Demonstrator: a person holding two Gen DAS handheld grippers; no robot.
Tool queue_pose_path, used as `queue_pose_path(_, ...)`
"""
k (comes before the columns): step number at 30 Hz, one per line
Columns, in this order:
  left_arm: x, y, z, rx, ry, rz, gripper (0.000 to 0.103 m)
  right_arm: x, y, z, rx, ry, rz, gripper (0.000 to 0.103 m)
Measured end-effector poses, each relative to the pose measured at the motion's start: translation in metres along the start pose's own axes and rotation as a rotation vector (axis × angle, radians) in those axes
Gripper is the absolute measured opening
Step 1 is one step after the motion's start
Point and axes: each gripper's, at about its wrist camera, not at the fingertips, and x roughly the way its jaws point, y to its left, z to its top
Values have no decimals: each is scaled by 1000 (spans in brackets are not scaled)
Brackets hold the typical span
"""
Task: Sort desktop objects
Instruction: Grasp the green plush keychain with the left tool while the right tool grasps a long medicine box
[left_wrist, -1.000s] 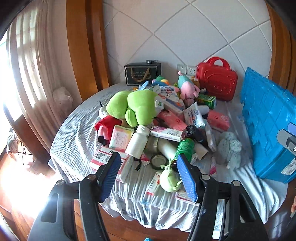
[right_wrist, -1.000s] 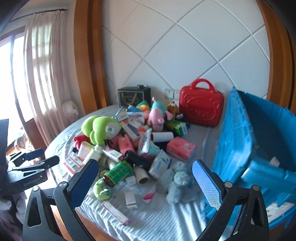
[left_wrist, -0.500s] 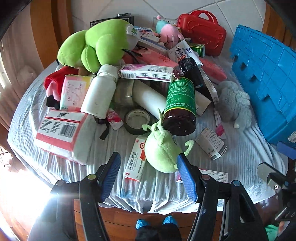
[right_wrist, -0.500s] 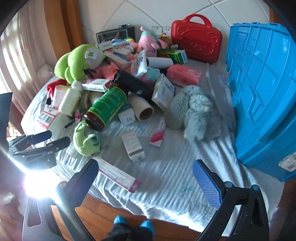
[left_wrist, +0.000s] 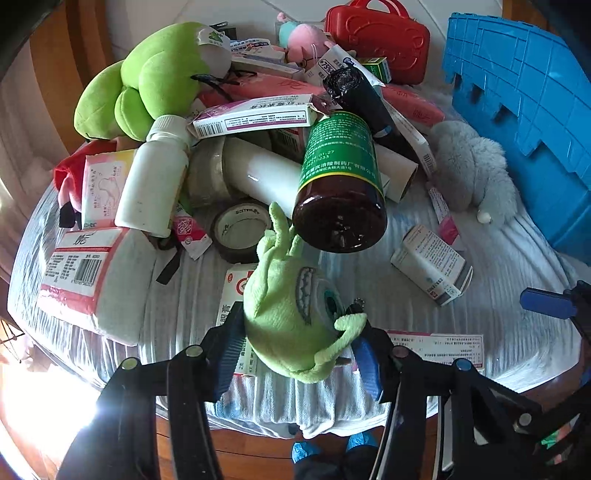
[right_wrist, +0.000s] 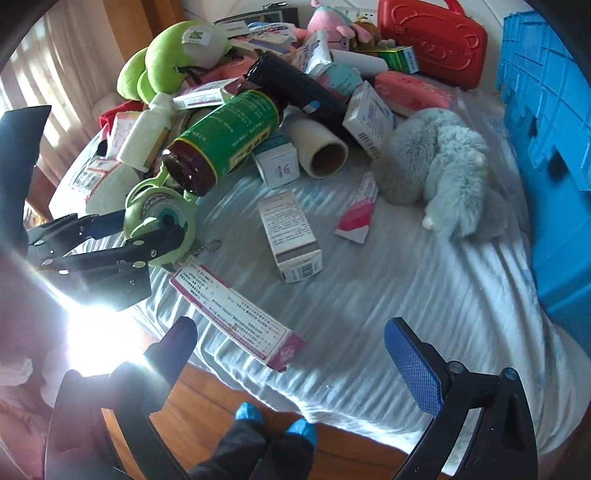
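Wooden floor (right_wrist: 207, 391) and quilted white wall (left_wrist: 303, 7) beyond the table.

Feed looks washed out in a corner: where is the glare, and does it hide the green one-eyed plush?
Left wrist view: sun glare at lower left; green one-eyed plush between the left gripper pads stays clear. Right wrist view: glare at left, darkening the right gripper finger nearest it; plush visible, edges fisheye-bent.

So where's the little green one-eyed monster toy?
Between the left gripper's jaws, the monster toy sits at the table's near edge, just below the brown bottle.
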Motion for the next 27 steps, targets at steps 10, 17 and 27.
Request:
queue_pose_path(10,2,3,0,-5,-33,-6,54,36,20,2,-112,68,33,79)
queue_pose_path(17,2,-3,5,2,-29,-18,53,31,6,7,-76,48,-11,30)
queue_pose_path(27,-30,-1,13,-26,-97,31,52,1,11,11,-79,-5,46,28)
